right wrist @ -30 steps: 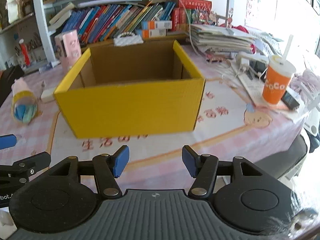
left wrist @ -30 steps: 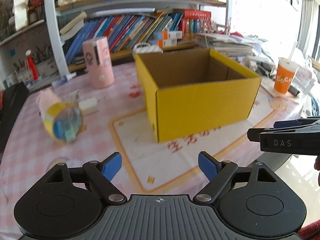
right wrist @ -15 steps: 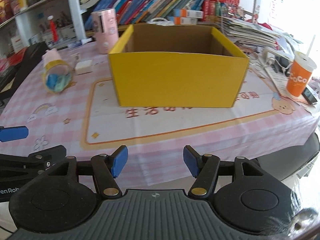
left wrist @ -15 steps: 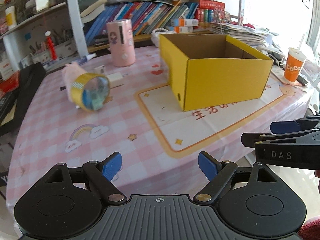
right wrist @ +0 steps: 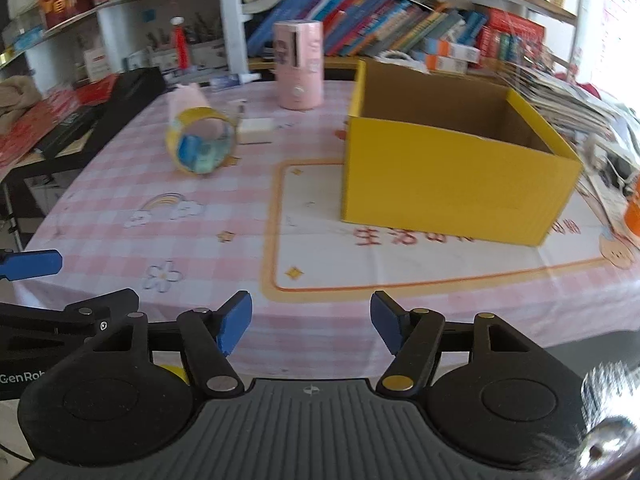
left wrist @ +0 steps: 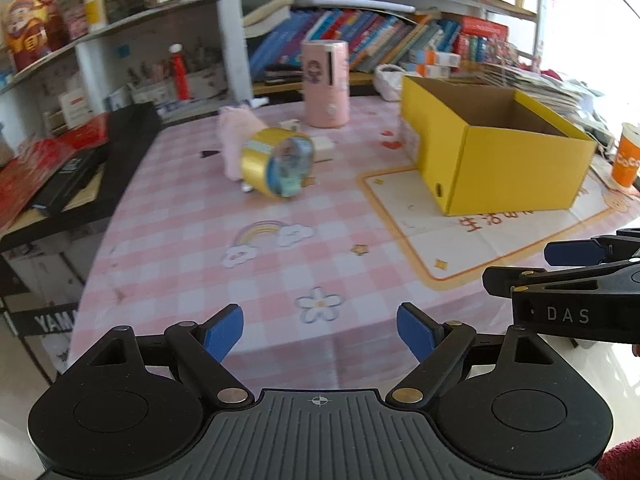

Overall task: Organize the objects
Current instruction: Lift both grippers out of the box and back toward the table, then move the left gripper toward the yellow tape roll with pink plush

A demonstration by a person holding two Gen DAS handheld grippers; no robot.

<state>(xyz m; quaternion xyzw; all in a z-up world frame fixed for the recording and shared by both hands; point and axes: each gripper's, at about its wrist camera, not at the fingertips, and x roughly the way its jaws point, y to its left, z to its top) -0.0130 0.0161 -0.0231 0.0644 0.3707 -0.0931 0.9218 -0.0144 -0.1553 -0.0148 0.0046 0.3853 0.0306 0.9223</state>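
An open yellow cardboard box (left wrist: 516,168) (right wrist: 448,184) stands on the pink checked tablecloth (left wrist: 256,256) (right wrist: 208,240), right of centre. Left of it a yellow tape roll (left wrist: 276,168) (right wrist: 202,146) lies on its side against a pink plush toy (left wrist: 234,136) (right wrist: 186,100). A white eraser-like block (right wrist: 256,125) lies near them, and a pink cylinder (left wrist: 325,82) (right wrist: 299,65) stands behind. My left gripper (left wrist: 320,332) hangs open over the table's near edge, nothing between its pads. My right gripper (right wrist: 311,322) is beside it, its jaws opening and empty.
Bookshelves (left wrist: 380,40) run along the back. A black case (left wrist: 92,164) lies at the table's left edge. An orange drink cup (left wrist: 628,156) and stacked papers (right wrist: 568,96) are to the right of the box. The right gripper's finger (left wrist: 576,300) shows at the left view's right side.
Both grippers have drawn back and swung left: the box has slid rightward in both views and the tape roll moved toward centre. The right gripper's pads stand further apart.
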